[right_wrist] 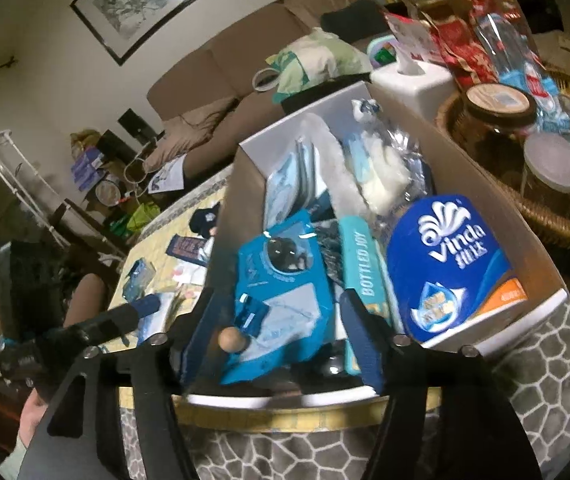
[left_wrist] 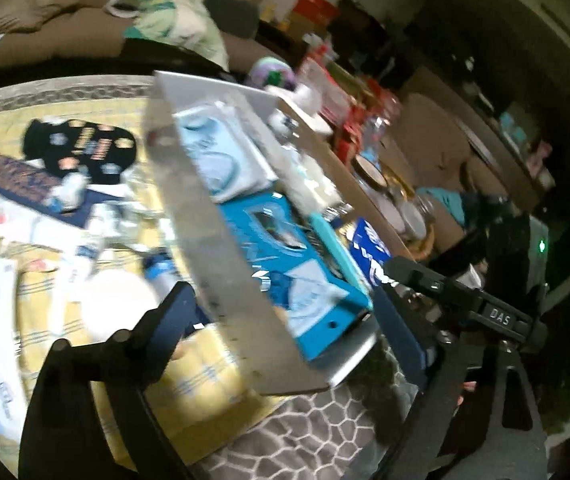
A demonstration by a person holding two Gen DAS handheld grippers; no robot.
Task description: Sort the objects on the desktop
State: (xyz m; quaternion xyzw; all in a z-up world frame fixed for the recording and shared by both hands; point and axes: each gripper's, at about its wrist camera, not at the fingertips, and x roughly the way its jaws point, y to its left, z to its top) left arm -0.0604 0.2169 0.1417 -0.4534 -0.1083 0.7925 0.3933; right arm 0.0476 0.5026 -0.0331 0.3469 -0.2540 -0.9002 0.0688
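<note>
A white rectangular cardboard box (right_wrist: 481,184) with a plain brown inner wall sits at the near edge of the worktop (left_wrist: 221,376), which is covered by a yellow checked cloth over a grey cloth with a pebble pattern. The box is packed tight: a glossy blue Vinda tissue pack (right_wrist: 451,264) fills its right corner, a slim teal "BOTTLED JOY" carton (right_wrist: 365,268) stands beside it, and a bright blue cardboard package with a clear window (right_wrist: 281,288) leans at the near left. Soft white wadding and crinkled clear plastic fill the far end.

The right hand-held gripper (right_wrist: 281,340) has its 2 blue-padded fingers spread apart either side of the blue package; whether they touch it I cannot tell. The left hand-held gripper (left_wrist: 285,320) is likewise spread, straddling the box's near corner.

Left of the box, loose flat items lie scattered, including a black patterned fabric piece (left_wrist: 81,148). A woven wicker tray (right_wrist: 557,220) of lidded jars crowds the box's right side.
</note>
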